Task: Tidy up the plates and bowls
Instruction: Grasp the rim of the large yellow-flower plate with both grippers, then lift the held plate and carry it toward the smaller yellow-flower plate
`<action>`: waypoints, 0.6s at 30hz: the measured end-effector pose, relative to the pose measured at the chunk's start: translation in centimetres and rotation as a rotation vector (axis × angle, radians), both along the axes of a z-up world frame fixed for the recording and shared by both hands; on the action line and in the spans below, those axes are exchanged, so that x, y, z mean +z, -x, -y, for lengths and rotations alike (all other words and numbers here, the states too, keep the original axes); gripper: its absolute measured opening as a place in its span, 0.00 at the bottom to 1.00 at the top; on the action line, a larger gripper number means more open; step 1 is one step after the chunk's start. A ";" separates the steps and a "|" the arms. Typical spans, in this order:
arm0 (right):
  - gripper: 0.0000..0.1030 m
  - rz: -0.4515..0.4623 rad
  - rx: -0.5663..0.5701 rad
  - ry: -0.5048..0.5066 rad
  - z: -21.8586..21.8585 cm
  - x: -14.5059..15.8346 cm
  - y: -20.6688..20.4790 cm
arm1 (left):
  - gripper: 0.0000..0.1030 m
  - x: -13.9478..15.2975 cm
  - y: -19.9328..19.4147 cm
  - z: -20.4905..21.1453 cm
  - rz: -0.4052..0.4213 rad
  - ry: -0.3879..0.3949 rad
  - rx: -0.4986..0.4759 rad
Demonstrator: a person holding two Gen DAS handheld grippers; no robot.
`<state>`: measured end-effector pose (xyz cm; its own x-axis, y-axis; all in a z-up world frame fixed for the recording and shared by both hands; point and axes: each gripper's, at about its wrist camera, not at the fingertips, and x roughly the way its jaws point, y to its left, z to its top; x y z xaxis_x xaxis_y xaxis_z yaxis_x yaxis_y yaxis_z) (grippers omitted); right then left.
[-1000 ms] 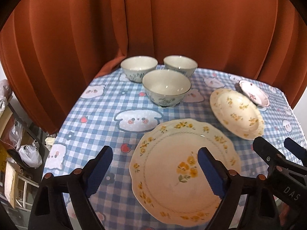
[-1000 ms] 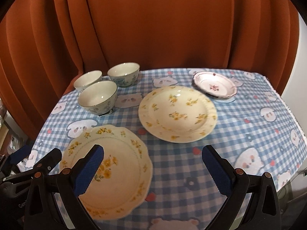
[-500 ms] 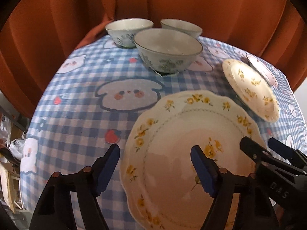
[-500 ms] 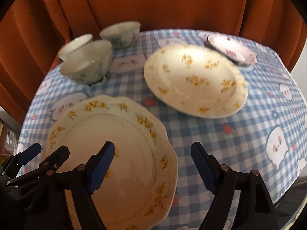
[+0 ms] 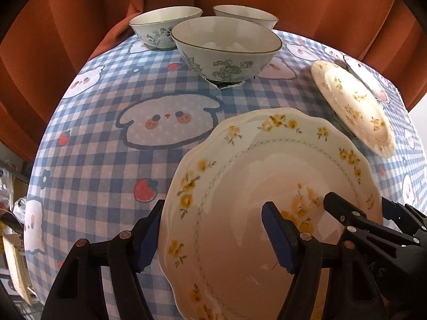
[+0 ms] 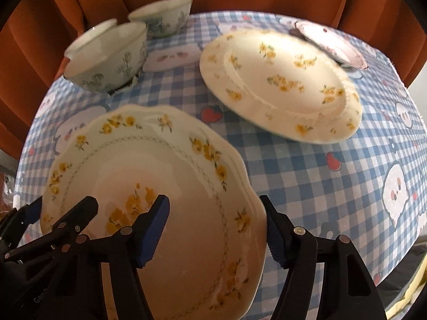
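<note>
1. Your left gripper (image 5: pixel 213 234) fingers have been closing and straddle the left rim of the scalloped yellow-flower plate (image 5: pixel 256 186), not yet pinching.
2. Your right gripper (image 6: pixel 216 229) likewise straddles its right rim.
3. The plate lies on the gingham tabletop (image 5: pixel 106 160); three bowls (image 5: pixel 226 50) behind.

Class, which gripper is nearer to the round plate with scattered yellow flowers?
Right. The right gripper straddles the scalloped plate's edge facing the round plate; the left gripper straddles the opposite edge.
</note>
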<state>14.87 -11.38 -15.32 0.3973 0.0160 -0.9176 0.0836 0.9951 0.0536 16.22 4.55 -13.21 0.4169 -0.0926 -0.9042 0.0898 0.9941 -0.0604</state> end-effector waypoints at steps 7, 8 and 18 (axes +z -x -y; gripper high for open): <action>0.67 -0.009 -0.017 0.002 -0.2 0.0 -0.1 | 0.70 -0.1 -0.1 0.1 0.000 -0.009 -0.018; 0.67 -0.014 -0.017 0.001 -0.1 0.0 -0.1 | 0.70 -0.1 0.0 0.2 -0.005 -0.010 -0.022; 0.67 -0.018 -0.013 0.001 1.7 1.3 0.8 | 0.70 1.0 1.3 2.0 -0.004 -0.009 -0.022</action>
<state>14.12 -13.06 -14.06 0.3809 0.0103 -0.9245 0.0973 0.9939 0.0512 14.94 2.54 -12.16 0.4111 -0.0934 -0.9068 0.1119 0.9924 -0.0515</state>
